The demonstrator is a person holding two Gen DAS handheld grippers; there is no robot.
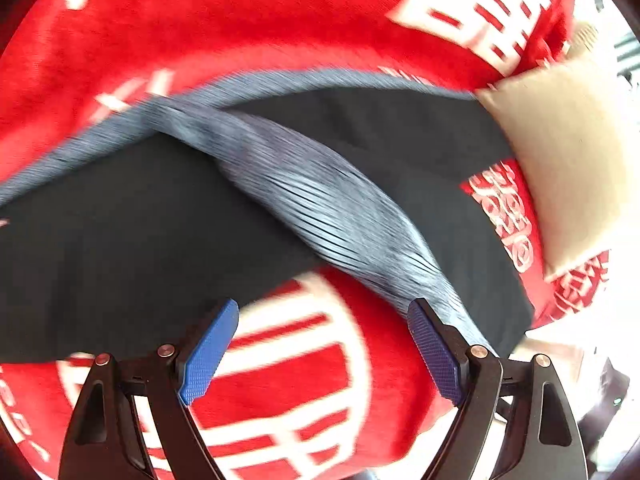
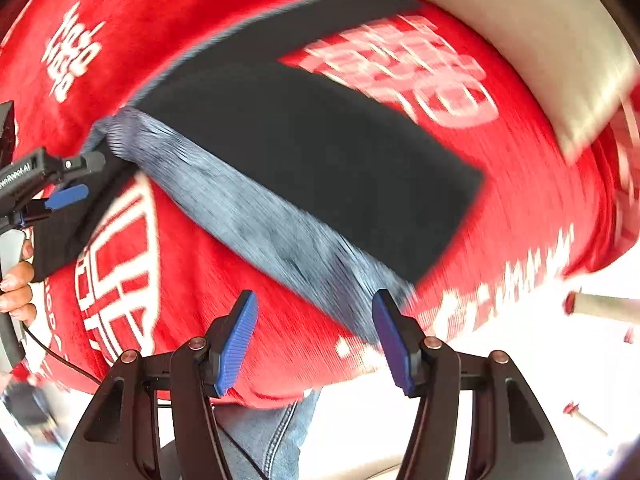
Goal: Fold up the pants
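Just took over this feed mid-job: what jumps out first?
The red blanket with white print fills both views. Across it lie the dark pants, their grey ribbed waistband running diagonally toward the open right gripper. A beige pillow sits at the pants' far end; the left gripper is open too.

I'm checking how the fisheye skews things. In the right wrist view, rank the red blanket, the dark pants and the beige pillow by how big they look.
1. Red blanket, fills most of the frame.
2. Dark pants, a long band across the middle.
3. Beige pillow, smallest, though the frame edge cuts it off, so its true extent is unsure.
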